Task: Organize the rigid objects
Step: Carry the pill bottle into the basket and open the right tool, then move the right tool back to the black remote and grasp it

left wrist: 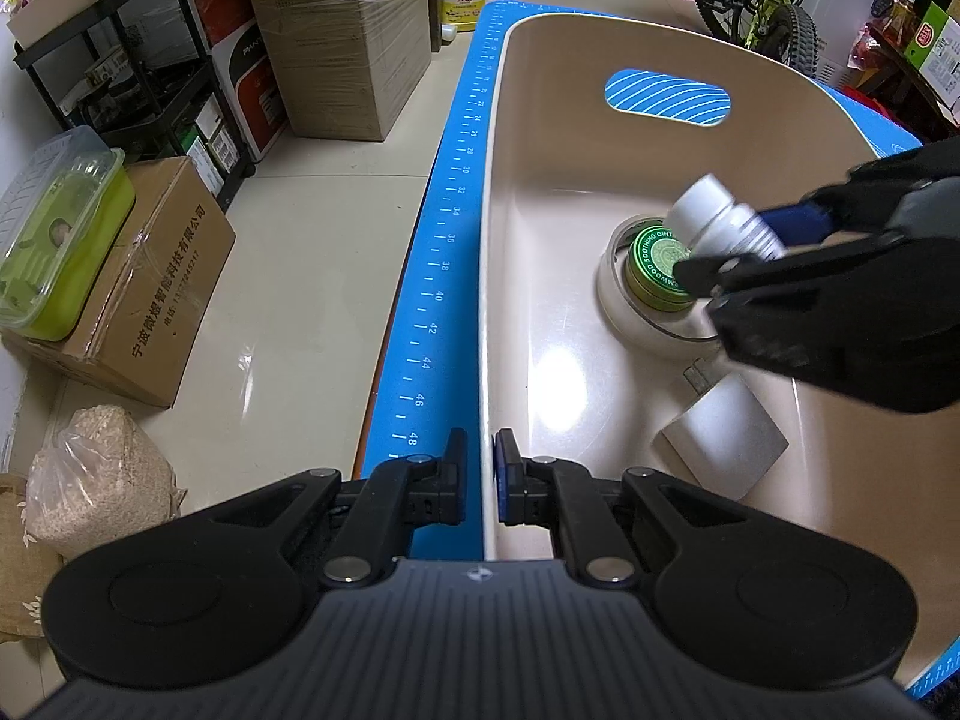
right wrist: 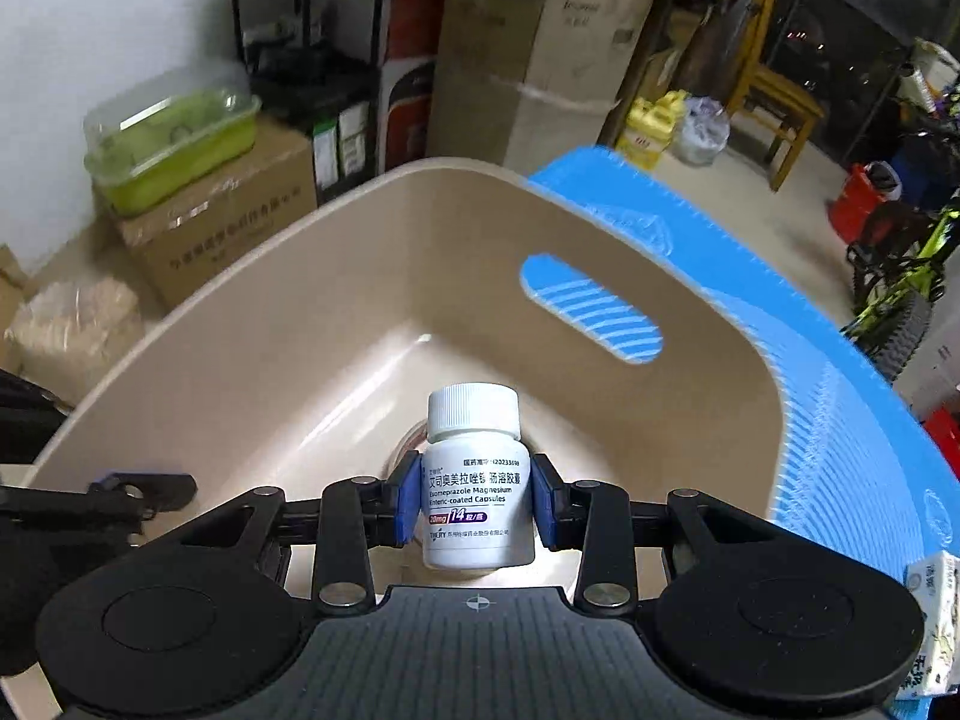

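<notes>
The right gripper (right wrist: 474,507) is clamped by its blue pads on a white pill bottle (right wrist: 473,480), held low in the centre of the right wrist view, inside the beige bin (left wrist: 540,120) and above its floor. At the right of the left wrist view, a green tin (left wrist: 657,270) already sits in a tape roll (left wrist: 636,318), with a white box (left wrist: 726,438) lying near them. The left gripper (left wrist: 480,483) pinches the bin's near wall, bottom centre. The task looks well along; the bottle awaits release.
</notes>
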A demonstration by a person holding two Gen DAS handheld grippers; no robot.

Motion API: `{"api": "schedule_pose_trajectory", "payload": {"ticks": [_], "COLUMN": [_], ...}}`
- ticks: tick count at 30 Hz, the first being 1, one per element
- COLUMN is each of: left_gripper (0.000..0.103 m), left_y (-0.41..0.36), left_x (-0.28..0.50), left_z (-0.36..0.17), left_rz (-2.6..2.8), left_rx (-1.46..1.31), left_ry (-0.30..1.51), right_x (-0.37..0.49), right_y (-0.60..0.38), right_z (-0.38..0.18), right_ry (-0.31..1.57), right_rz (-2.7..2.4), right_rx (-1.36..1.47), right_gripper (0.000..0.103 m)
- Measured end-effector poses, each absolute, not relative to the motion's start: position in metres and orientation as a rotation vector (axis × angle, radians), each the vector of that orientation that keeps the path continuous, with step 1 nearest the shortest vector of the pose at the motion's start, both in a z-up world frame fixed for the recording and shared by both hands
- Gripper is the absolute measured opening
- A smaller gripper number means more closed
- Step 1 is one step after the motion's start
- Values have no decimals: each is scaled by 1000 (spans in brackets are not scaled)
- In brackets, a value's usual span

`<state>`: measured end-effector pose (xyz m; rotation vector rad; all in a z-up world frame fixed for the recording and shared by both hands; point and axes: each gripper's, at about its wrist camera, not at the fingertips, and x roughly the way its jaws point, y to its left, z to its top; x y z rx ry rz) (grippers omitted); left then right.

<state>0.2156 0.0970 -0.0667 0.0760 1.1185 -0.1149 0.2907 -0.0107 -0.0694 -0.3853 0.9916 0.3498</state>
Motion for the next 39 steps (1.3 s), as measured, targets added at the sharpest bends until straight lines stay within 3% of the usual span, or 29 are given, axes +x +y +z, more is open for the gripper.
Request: {"api": "schedule_pose_trajectory", "payload": {"ticks": [14,15,18,22,24,39], "left_gripper": [13,13,13,13,13,13], "left_y": [96,96,96,97,97,98], "left_x": [216,216,216,216,216,216], "left_z": [-67,-67,-67,-68,-68,-69], "left_rz": [-113,-114,-114,-115,-115,-113], "left_rx": [78,78,77,78,77,73], "left_ry": [1119,1118,1118,1119,1119,1119], "right_x": [300,301,302,301,300,260], "right_y": [-1,0,-2,-5,-6,-65], "right_z": [-103,-104,-105,-98,-94,-21], "right_ry": [1097,1106,1110,1086,1069,867], "right_rz": [321,322,318,326,338,295], "right_rx": [-434,-443,-436,-409,-394,-291], "right_gripper": [45,50,51,57,66,74]}}
